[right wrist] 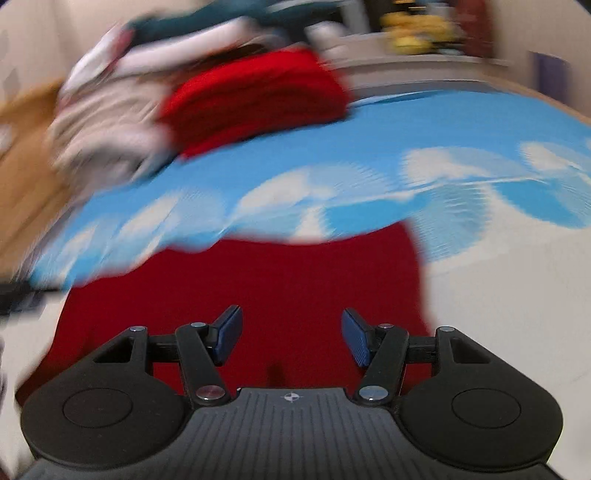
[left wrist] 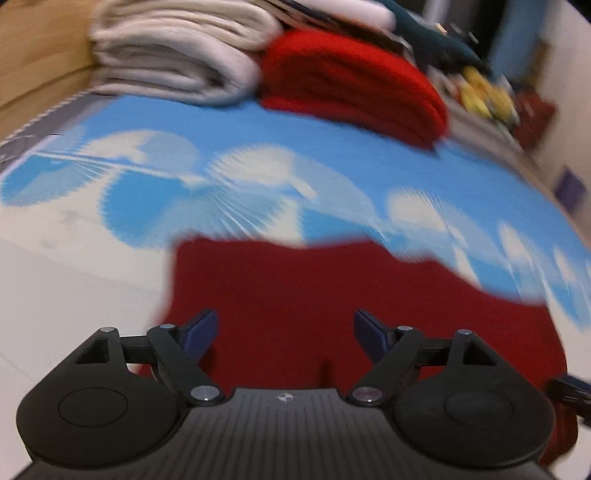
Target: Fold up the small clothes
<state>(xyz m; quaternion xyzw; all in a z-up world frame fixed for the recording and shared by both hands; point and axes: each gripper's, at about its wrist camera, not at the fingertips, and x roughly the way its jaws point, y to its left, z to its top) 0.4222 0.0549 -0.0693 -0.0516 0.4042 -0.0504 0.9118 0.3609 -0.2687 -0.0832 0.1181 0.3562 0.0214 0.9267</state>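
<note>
Dark red garment (left wrist: 332, 295) lies flat; folded red blanket (left wrist: 351, 85) and white blankets (left wrist: 177, 55) beyond.

Both views are smeared by motion, the right wrist view more so. In it, the folded pale cream blankets (right wrist: 107, 125) and the folded bright red blanket (right wrist: 258, 99) dissolve into streaks, and the dark teal fabric (right wrist: 207, 22) above them has no readable outline. The yellow objects (left wrist: 480, 92) at the far edge are too blurred to identify. The flat dark red garment (left wrist: 332, 302) runs under the gripper body, so its near edge is hidden in both views.
</note>
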